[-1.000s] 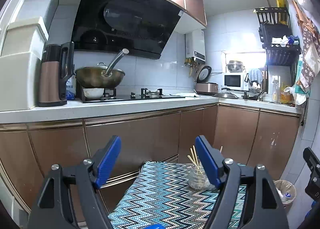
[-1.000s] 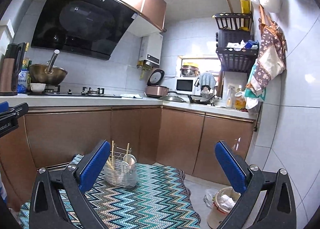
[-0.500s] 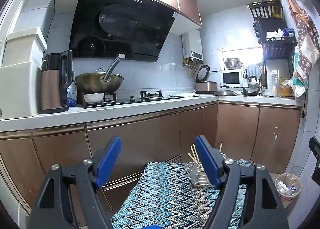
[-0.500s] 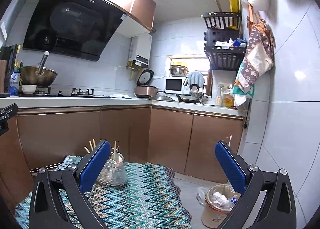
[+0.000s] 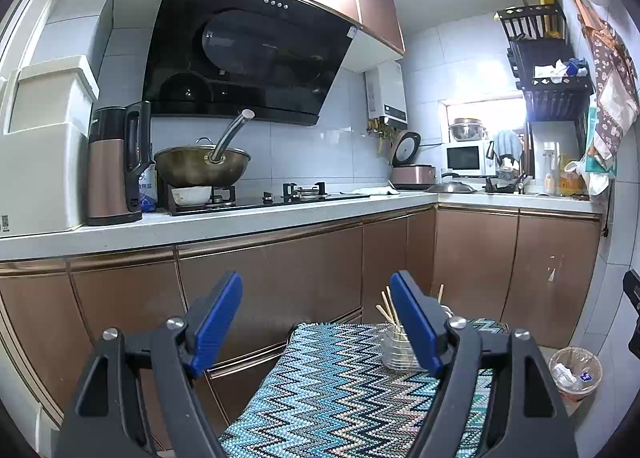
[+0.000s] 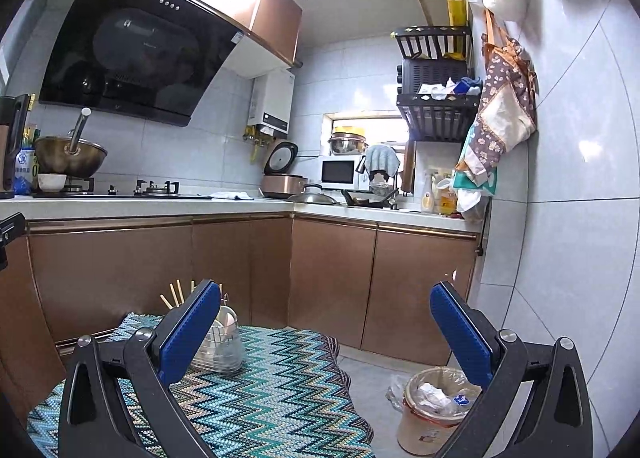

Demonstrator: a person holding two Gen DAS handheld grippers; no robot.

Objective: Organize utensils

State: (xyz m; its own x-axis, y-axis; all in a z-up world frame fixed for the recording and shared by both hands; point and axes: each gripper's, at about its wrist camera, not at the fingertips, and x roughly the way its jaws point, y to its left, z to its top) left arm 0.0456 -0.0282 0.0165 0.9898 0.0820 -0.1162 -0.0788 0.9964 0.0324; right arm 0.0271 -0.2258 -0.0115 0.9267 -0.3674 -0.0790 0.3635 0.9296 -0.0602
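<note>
A clear utensil holder (image 5: pixel 398 352) with wooden chopsticks (image 5: pixel 387 308) upright in it stands at the far end of a table covered by a zigzag cloth (image 5: pixel 344 390). My left gripper (image 5: pixel 320 322) is open and empty above the cloth, its right finger partly hiding the holder. In the right wrist view the same holder (image 6: pixel 222 350) carries chopsticks (image 6: pixel 173 296) and a pale spoon (image 6: pixel 227 318). My right gripper (image 6: pixel 326 332) hangs wide open and empty, its left finger in front of the holder.
Brown cabinets under a white counter (image 5: pixel 240 218) run behind the table. On the counter stand a kettle (image 5: pixel 116 166), a wok (image 5: pixel 202 166) on the stove and a microwave (image 6: pixel 340 174). A lined waste bin (image 6: pixel 434 406) sits on the floor at the right.
Both views have drifted slightly: the holder sits a little further left and lower behind the right gripper's left finger. Both grippers stay open and empty.
</note>
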